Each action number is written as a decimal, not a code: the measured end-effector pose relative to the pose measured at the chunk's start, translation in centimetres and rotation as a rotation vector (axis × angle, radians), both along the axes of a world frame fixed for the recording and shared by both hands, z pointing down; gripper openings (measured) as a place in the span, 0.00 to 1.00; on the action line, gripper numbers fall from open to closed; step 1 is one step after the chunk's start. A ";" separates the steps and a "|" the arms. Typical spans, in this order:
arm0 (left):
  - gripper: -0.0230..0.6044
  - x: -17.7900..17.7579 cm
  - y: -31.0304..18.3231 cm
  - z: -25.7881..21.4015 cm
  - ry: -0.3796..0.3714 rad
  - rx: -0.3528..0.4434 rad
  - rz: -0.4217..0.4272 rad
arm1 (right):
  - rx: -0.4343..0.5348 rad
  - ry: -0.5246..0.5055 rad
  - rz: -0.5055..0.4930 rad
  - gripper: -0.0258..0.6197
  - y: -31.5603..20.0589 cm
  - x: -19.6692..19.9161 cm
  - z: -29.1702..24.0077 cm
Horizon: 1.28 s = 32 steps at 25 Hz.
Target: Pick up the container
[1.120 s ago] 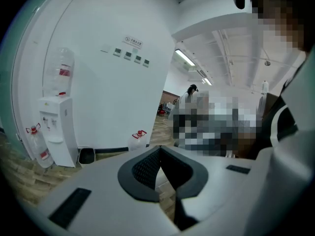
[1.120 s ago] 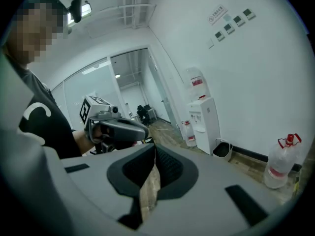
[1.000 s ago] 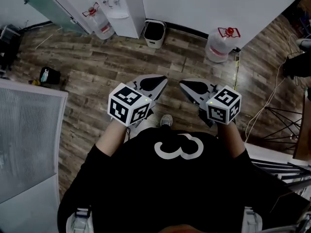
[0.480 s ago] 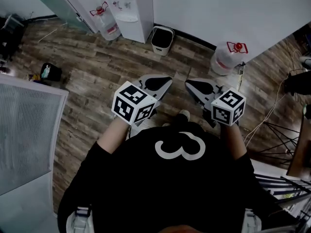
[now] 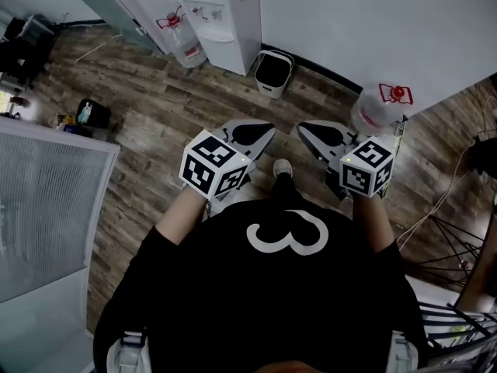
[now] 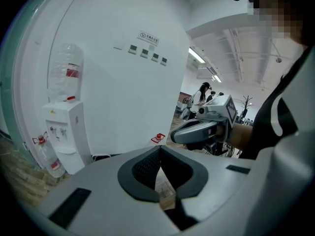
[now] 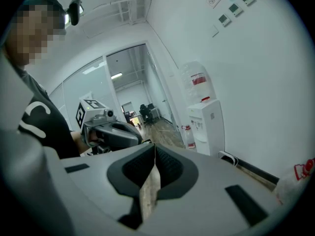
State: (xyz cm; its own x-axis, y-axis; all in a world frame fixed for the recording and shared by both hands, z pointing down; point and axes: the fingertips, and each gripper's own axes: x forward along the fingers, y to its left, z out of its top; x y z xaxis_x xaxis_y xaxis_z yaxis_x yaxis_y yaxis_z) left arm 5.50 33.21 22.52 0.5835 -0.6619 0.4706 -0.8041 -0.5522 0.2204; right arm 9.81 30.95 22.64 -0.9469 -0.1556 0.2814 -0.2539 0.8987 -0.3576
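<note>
Firstly, from the head view, the person stands on a brown wooden plank floor (image 5: 155,107) and holds both tongs in front of the black shirt with a white figure (image 5: 283,235). The grey-white left gripper (image 5: 264,130) and the grey-white right gripper (image 5: 308,130) point toward each other, near but apart, above one light shoe (image 5: 282,167). The tall white water dispenser (image 5: 221,14) stands against the white wall (image 5: 373,22). Just right of the water dispenser is a small white waste bin with black inside (image 5: 274,72), on the floor and well apart from both grippers. I cannot tell which container the task means. Just left of the dispenser stands a clear water bottle with red handle (image 5: 186,45). Far right of the dispenser, by the same wall, stands a big clear water jug with red cap (image 5: 384,107).

Next, in the left gripper view, the black ribbed pads meet at their tips and nothing is between them. The dispenser is at the left with an upturned clear bottle on top, and the right gripper shows further right.

Lastly, in the right gripper view, the jaws are also together and empty. The left gripper shows left of the dispenser, and the red-marked jug is at the far right edge
</note>
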 end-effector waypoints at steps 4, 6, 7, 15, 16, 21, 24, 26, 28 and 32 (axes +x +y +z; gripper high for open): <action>0.06 -1.0 -4.9 1.1 -0.002 -0.032 -0.022 | -0.023 0.012 -0.020 0.08 -4.6 -1.0 1.4; 0.06 -1.1 -7.6 1.8 0.004 -0.043 -0.020 | -0.030 0.023 -0.027 0.08 -7.2 -1.4 2.2; 0.06 -1.1 -9.0 2.1 0.004 -0.047 -0.014 | -0.035 0.027 -0.030 0.08 -8.5 -1.5 2.7; 0.06 -2.8 -19.4 5.9 -0.037 -0.120 -0.031 | -0.084 0.078 -0.039 0.08 -18.7 -2.1 6.2; 0.06 -2.9 -20.2 6.3 -0.037 -0.123 -0.032 | -0.086 0.085 -0.041 0.08 -19.5 -2.2 6.6; 0.06 -3.7 -23.5 8.0 -0.081 -0.123 -0.027 | -0.088 0.106 -0.060 0.08 -22.8 -2.8 8.3; 0.06 -4.6 -24.8 8.8 -0.088 -0.130 -0.025 | -0.083 0.122 -0.059 0.08 -24.2 -3.2 9.2; 0.06 -5.6 -25.6 9.6 -0.094 -0.146 -0.032 | -0.094 0.134 -0.054 0.08 -25.0 -3.7 10.0; 0.06 -6.6 -26.6 10.5 -0.094 -0.168 -0.033 | -0.110 0.147 -0.041 0.08 -26.0 -4.1 11.0; 0.06 -8.1 -29.7 12.5 -0.100 -0.194 0.006 | -0.141 0.183 -0.016 0.08 -28.7 -5.3 13.3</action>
